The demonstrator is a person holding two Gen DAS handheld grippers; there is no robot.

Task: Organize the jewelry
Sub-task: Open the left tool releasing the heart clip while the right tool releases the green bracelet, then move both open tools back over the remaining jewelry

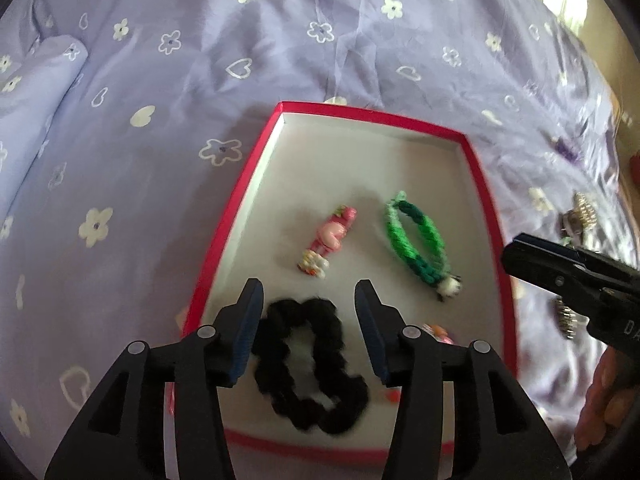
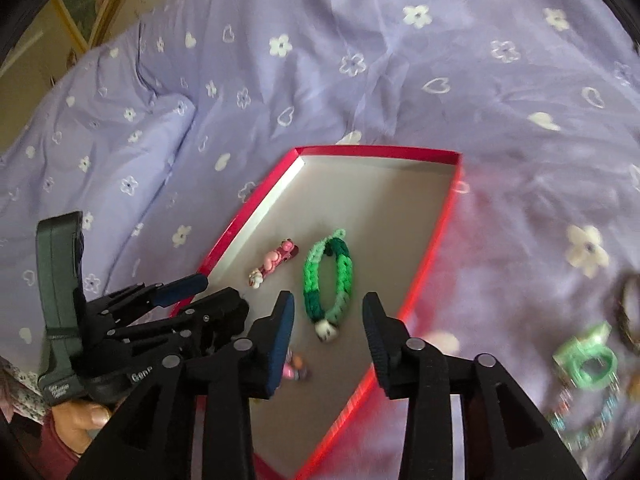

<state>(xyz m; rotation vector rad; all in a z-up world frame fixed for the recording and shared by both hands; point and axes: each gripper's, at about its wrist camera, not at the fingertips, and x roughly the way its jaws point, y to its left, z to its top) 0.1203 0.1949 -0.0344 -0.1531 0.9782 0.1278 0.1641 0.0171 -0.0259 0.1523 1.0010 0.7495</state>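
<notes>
A red-rimmed box (image 1: 488, 200) with a white floor lies on a lilac bedspread; it also shows in the right wrist view (image 2: 432, 248). In it lie a pink hair clip (image 1: 330, 240), a green braided bracelet (image 1: 416, 240) and a black scrunchie (image 1: 308, 364). My left gripper (image 1: 309, 322) is open, its fingers on either side of the scrunchie's top, above it. My right gripper (image 2: 329, 334) is open and empty over the box's near right part, just before the green bracelet (image 2: 330, 280). The pink clip (image 2: 274, 262) lies left of it.
Loose jewelry lies on the bedspread right of the box: a green ring (image 2: 588, 364), a dark bangle (image 2: 628, 312), a beaded band (image 2: 584, 420), and metal clips (image 1: 578, 216). A small pink piece (image 2: 296, 370) lies in the box's near corner. A pillow (image 1: 36, 92) sits at the left.
</notes>
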